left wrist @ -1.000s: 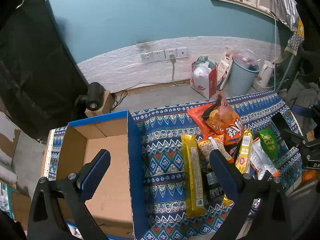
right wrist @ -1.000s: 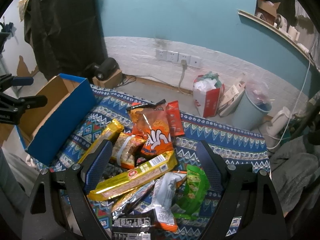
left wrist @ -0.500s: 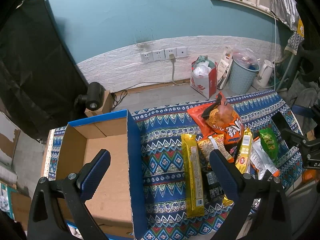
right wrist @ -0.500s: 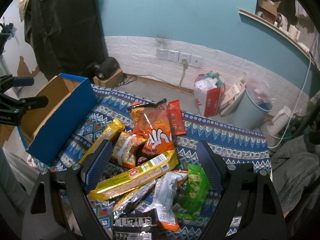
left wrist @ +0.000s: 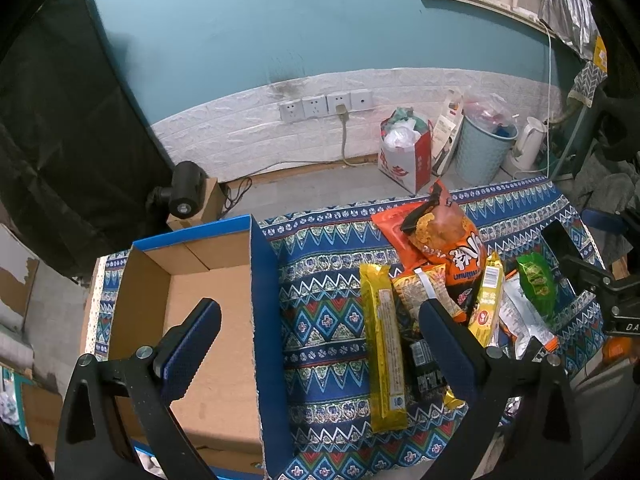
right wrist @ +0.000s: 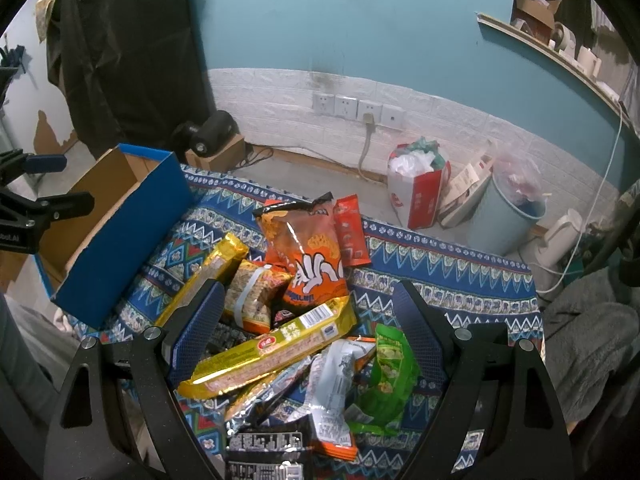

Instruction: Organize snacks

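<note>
Yellow pkt (left wrist: 384, 354) lengthwise toward wall

A teal wall (right wrist: 360, 20) rises above white brick-pattern panelling (right wrist: 280, 92) with 4 sockets (right wrist: 356, 108) — 1 plugged in. Grey floor (left wrist: 320, 188), a pale blue bin (right wrist: 508, 216), a high shelf (right wrist: 560, 52).

Snack pile (left wrist: 452, 292) right of box (left wrist: 192, 304), on cloth (left wrist: 320, 320)

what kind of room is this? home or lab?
Probably a lived-in home room, not a lab: patterned tablecloth with a snack pile, a full waste bin and electric kettle on the floor, wall sockets on a teal wall.
</note>
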Demonstrator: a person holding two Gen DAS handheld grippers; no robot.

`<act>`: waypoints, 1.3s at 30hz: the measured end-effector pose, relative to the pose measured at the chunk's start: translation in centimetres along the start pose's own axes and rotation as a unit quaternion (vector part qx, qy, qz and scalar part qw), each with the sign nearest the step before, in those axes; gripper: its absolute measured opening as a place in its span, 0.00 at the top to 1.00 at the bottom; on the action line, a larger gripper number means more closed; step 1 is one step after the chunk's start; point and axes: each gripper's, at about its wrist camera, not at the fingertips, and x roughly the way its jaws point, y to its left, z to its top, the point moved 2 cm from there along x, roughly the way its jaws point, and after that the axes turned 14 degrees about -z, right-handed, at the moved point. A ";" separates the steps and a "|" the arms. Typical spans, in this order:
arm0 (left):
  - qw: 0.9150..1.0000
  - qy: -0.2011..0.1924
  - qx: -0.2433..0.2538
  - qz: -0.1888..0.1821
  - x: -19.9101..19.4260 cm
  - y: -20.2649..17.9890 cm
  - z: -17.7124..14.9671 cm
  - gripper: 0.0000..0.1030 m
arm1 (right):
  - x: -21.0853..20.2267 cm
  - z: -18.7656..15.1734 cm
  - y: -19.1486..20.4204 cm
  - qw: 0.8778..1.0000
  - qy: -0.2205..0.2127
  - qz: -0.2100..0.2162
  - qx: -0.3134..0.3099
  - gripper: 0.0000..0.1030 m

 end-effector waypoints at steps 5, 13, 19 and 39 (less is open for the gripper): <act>1.000 0.002 0.001 0.000 0.2 0.1 0.1 0.03 | 0.3 -0.2 -0.1 1.000 0.004 -0.005 -0.001 0.18; 1.000 0.002 0.000 -0.001 0.2 0.2 0.0 0.03 | 0.5 0.0 -0.2 1.000 0.007 -0.002 0.002 0.18; 1.000 0.006 0.000 0.000 0.4 0.1 0.2 0.03 | 0.4 0.0 -0.3 1.000 0.006 -0.002 0.003 0.18; 1.000 0.007 0.001 0.000 0.5 -0.1 0.1 0.03 | 0.3 0.0 -0.7 1.000 0.008 -0.003 0.004 0.18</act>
